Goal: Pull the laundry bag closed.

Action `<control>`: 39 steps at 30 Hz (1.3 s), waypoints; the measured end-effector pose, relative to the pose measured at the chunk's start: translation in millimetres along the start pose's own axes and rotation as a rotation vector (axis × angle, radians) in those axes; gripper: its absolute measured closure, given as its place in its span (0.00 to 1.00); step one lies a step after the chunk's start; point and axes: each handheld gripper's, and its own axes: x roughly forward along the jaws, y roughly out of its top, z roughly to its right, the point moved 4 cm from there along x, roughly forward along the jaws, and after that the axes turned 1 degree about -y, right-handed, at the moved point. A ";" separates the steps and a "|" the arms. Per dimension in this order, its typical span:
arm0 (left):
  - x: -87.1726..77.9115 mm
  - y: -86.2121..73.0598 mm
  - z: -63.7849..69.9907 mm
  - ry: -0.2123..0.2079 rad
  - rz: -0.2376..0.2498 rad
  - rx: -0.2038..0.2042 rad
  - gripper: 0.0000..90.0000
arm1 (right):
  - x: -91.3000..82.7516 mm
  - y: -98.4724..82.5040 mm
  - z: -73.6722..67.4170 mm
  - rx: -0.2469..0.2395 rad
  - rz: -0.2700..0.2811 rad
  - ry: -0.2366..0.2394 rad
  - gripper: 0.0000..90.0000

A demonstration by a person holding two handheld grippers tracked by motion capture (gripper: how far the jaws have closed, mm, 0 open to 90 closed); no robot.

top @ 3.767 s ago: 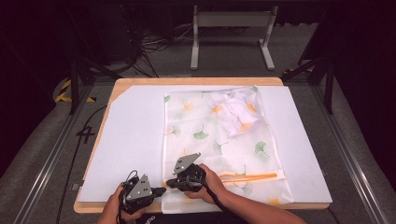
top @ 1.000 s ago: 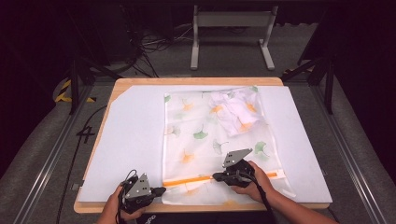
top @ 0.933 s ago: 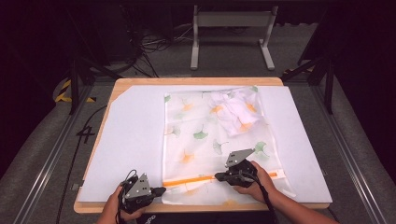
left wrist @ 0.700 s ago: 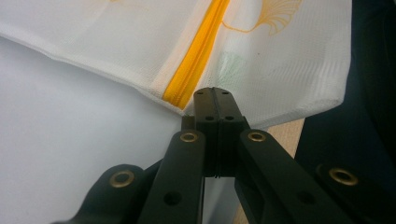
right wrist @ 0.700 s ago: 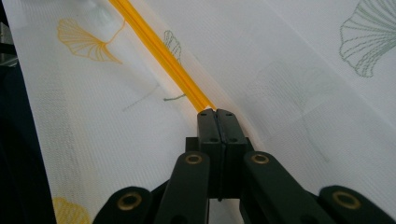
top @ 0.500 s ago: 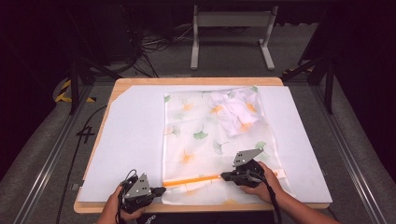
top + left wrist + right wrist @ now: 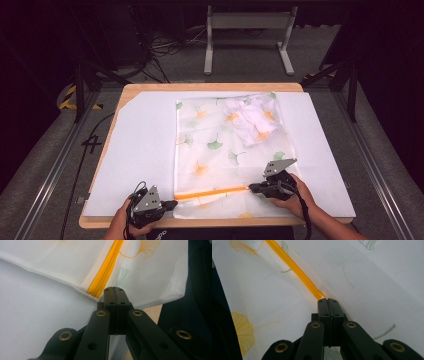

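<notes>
A white mesh bag (image 7: 225, 145) printed with ginkgo leaves lies flat on the table, with an orange zipper (image 7: 210, 193) across its near end. A crumpled white cloth (image 7: 255, 117) sits inside at its far right. My left gripper (image 7: 172, 204) is shut on the bag's near left edge, right by the zipper's end (image 7: 106, 270); its jaws (image 7: 114, 288) meet over the hem. My right gripper (image 7: 251, 188) is shut on the zipper at the orange line's right end. In the right gripper view the closed jaws (image 7: 327, 300) meet the zipper (image 7: 294, 270), and the slider is hidden.
The bag rests on a white sheet (image 7: 140, 150) that covers a wooden tabletop (image 7: 210, 87). The table's near edge runs just below both hands. Beyond the table stand a grey metal frame (image 7: 247, 30) and cables (image 7: 165, 47) on the dark floor.
My right gripper has slid to the right along the zipper, and the orange line behind it has grown longer. The left gripper and the bag's corner have stayed put.
</notes>
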 end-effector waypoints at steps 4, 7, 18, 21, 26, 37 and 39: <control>0.0 0.0 0.0 0.001 -0.001 -0.001 1.00 | -4.3 -3.8 2.8 0.006 0.002 -0.009 1.00; 0.0 -0.1 0.0 0.000 0.001 -0.002 1.00 | -8.3 -7.5 6.0 0.018 0.003 -0.013 1.00; 0.1 -0.1 0.1 -0.002 0.002 -0.005 1.00 | -23.5 -21.7 15.9 0.050 0.006 -0.048 1.00; 0.0 -0.1 -0.1 0.000 0.002 -0.005 1.00 | -27.4 -24.9 18.7 0.054 0.006 -0.058 1.00; 0.1 -0.2 -0.4 -0.004 0.007 -0.010 1.00 | -36.5 -32.5 25.4 0.073 0.005 -0.073 1.00; -0.2 -0.4 -0.5 -0.006 0.005 -0.009 1.00 | -47.1 -43.8 31.3 0.102 0.016 -0.092 1.00; -0.3 -0.4 -0.5 -0.005 0.004 -0.009 1.00 | -49.1 -45.8 32.8 0.108 0.018 -0.094 1.00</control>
